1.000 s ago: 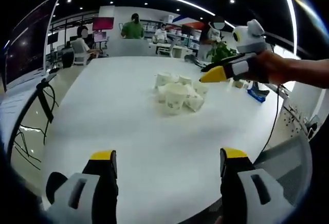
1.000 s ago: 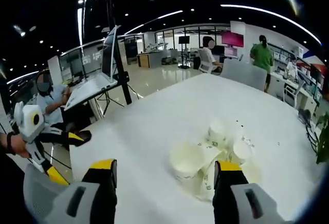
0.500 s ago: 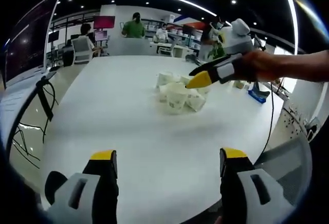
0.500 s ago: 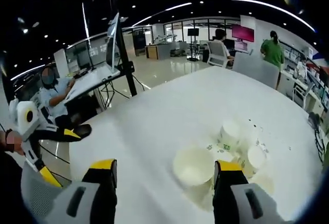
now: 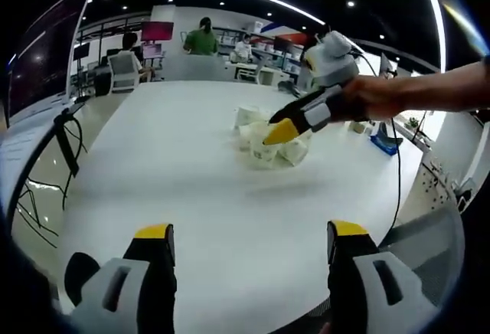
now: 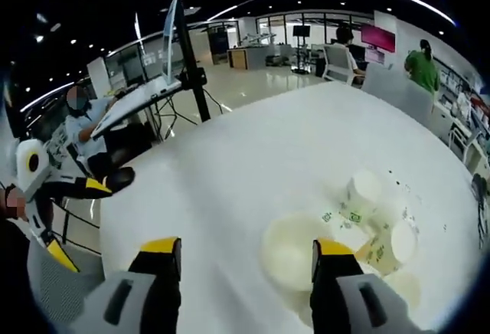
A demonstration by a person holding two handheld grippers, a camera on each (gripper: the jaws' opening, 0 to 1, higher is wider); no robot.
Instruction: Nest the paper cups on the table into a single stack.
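Observation:
Several white paper cups [image 5: 264, 141] huddle in a loose cluster on the white table [image 5: 176, 165], some upright, some tipped over. In the left gripper view my left gripper [image 5: 251, 234] stands open near the table's front edge, well short of the cups. My right gripper [image 5: 279, 127] reaches in from the right, its yellow tip over the cluster. In the right gripper view my right gripper [image 6: 246, 250] is open just above a wide upright cup [image 6: 291, 248]. An upturned cup [image 6: 361, 193] and a cup lying on its side [image 6: 398, 242] sit beyond it. My left gripper [image 6: 84, 215] shows open at the far left.
A small blue object [image 5: 380, 141] lies near the table's right edge, with a cable [image 5: 398, 188] hanging past it. A monitor on a stand [image 6: 178, 50] rises beyond the table's left side. A seated person [image 6: 88, 139] and others are in the background.
My right gripper has moved down and in over the cup cluster; the wide upright cup now lies between its jaws in its own view. The left gripper has held still.

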